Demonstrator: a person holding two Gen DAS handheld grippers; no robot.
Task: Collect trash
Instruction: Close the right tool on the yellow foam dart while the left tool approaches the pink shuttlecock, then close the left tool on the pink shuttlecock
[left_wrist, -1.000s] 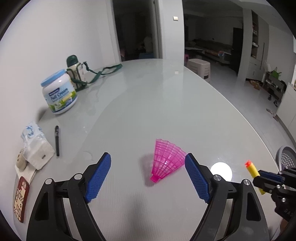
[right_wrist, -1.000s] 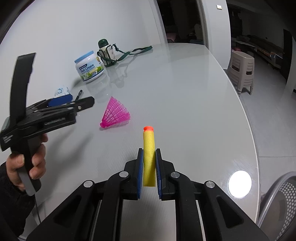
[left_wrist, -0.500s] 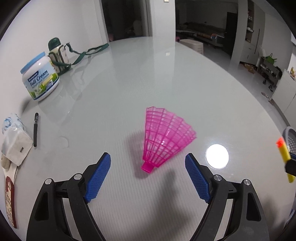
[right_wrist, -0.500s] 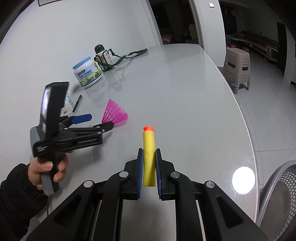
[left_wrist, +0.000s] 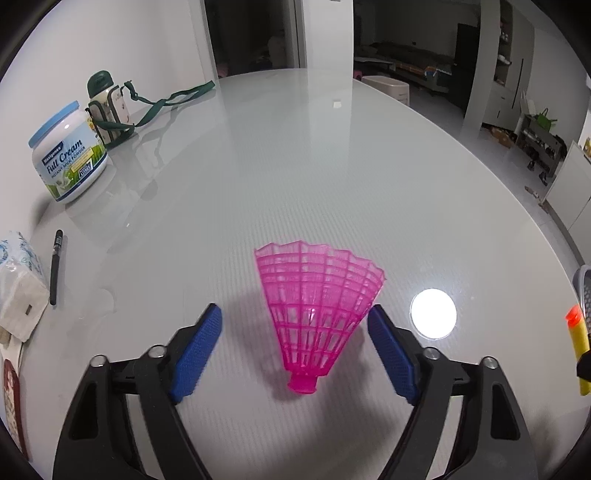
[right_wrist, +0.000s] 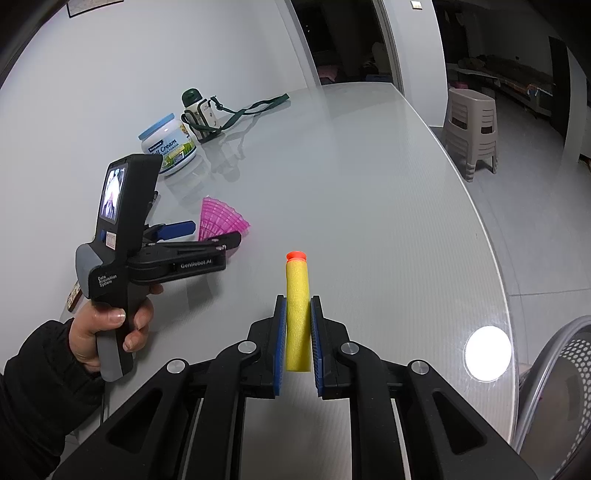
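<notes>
A pink plastic shuttlecock skirt (left_wrist: 317, 314) lies on the white table, its narrow end towards me. My left gripper (left_wrist: 295, 332) is open, low over the table, with the skirt between its blue pads, not touching. The right wrist view shows the same skirt (right_wrist: 221, 219) and the left gripper (right_wrist: 207, 234) around it. My right gripper (right_wrist: 298, 314) is shut on a yellow foam dart (right_wrist: 297, 310) with an orange tip, held above the table; the dart also shows at the right edge of the left wrist view (left_wrist: 580, 347).
A milk powder tub (left_wrist: 68, 155), a green-capped bottle with strap (left_wrist: 107, 107), a black pen (left_wrist: 56, 266) and a tissue pack (left_wrist: 18, 288) stand along the left. A perforated grey bin (right_wrist: 554, 391) stands off the table's right edge. Stacked stools (right_wrist: 471, 129) stand beyond.
My left gripper has moved forward and down until the pink skirt lies between its open pads. My right gripper keeps hold of the dart and has drawn back a little.
</notes>
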